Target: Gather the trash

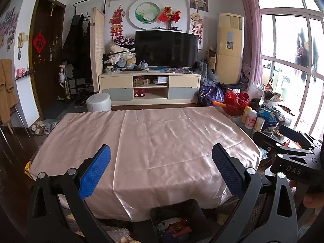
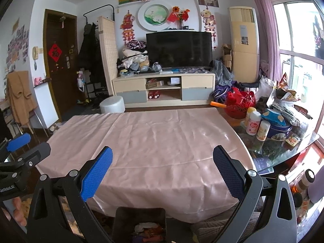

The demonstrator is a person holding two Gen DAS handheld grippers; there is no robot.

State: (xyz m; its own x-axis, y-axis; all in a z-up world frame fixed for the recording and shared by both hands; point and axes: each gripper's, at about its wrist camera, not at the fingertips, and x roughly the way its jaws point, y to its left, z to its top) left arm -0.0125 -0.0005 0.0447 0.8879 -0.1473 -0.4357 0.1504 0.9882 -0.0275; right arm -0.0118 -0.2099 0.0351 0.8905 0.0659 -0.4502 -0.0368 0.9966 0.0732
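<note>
- My left gripper [image 1: 161,170] is spread wide with nothing between its blue pads [image 1: 95,172]; it hangs above the near edge of the table
- My right gripper [image 2: 162,171] is likewise spread wide and empty, held at about the same height just beside the left one; its black body [image 1: 293,158] shows at the right edge of the left wrist view
- The table [image 1: 141,137] is covered by a pink satin cloth; the cloth surface is bare and creased
- The dark bin [image 1: 178,220] stands on the floor against the near side of the table, below and between the fingers of the left gripper; in the right wrist view it [image 2: 141,222] sits lower left of centre
- The trash [image 1: 174,227] lies inside the bin: crumpled white, orange and red pieces; I cannot tell the single items apart
- The bottles [image 2: 255,124] and a blue tin [image 2: 279,129] stand on a glass side table to the right, apart from the cloth
- A hand [image 2: 18,210] is visible at the lower left of the right wrist view
</note>
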